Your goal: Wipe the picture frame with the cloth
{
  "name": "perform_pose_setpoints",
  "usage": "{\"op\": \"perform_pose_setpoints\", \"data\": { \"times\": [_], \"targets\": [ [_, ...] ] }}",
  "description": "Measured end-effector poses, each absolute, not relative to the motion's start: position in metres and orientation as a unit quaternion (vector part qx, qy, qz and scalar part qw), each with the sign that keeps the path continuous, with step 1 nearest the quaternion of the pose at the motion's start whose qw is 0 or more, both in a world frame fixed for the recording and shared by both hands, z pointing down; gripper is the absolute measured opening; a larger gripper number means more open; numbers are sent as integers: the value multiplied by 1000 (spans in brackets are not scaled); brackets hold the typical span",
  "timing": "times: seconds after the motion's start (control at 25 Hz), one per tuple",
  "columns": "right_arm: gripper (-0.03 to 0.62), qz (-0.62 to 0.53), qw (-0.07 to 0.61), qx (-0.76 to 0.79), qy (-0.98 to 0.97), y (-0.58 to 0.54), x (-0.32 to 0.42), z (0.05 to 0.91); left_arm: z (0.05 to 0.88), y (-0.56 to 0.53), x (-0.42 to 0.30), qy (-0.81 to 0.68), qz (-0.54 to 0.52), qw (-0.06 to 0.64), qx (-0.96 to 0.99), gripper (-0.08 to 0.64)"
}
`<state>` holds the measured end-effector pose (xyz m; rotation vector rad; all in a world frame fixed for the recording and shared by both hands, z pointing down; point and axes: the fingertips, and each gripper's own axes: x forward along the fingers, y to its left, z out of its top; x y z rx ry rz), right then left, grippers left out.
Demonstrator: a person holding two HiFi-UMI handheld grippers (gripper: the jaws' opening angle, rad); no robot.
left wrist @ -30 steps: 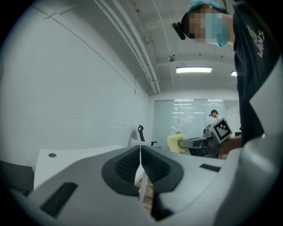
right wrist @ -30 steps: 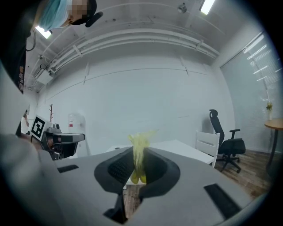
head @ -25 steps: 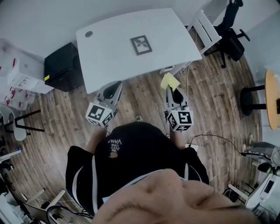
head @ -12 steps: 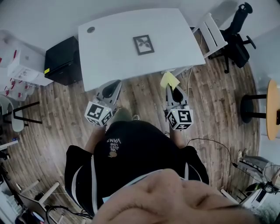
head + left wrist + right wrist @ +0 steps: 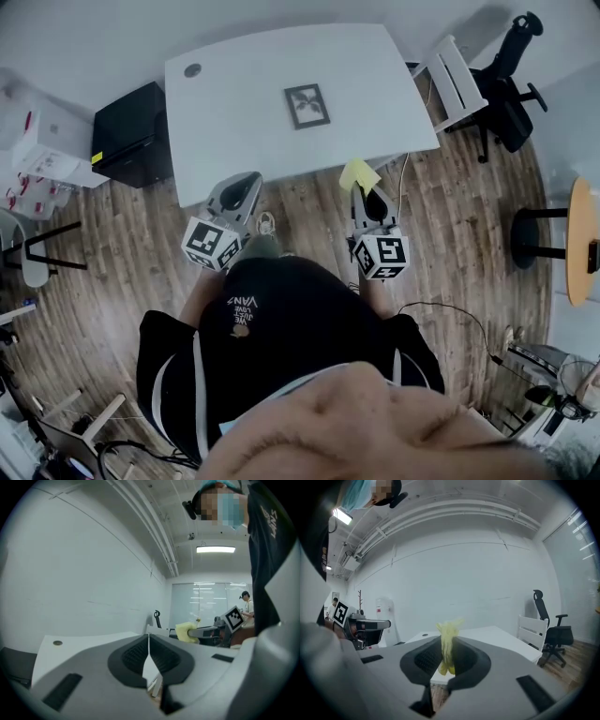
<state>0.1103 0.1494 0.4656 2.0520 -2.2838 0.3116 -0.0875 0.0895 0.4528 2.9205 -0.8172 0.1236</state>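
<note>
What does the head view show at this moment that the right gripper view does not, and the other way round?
Only the head view: the picture frame lying flat on the white table, untouched, and the black cabinet beside that table. Only the right gripper view: the right gripper close up, its jaws shut on the yellow cloth, and a coat stand by the wall. Both: the cloth, the table, the black office chair and the left gripper.
</note>
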Motion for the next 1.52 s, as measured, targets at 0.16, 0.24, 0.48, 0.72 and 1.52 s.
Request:
{"op": "perform_pose_setpoints", "data": {
  "times": [0.16,0.24,0.48,0.72,1.52],
  "targets": [
    [44,97,26,669,-736,125,114,459,449,66,-80,-258,37,52,964,17],
    [43,97,26,671,-735,113,113,458,449,55,-79,-253,37,52,965,17],
    [43,93,23,680,-727,79,112,453,447,18,-74,-235,38,54,970,17],
    [44,89,22,692,-716,50,112,448,442,-21,-70,-219,32,49,974,17],
    [44,85,34,709,-699,-6,91,451,453,-84,-80,-186,21,62,980,17]
  ]
}}
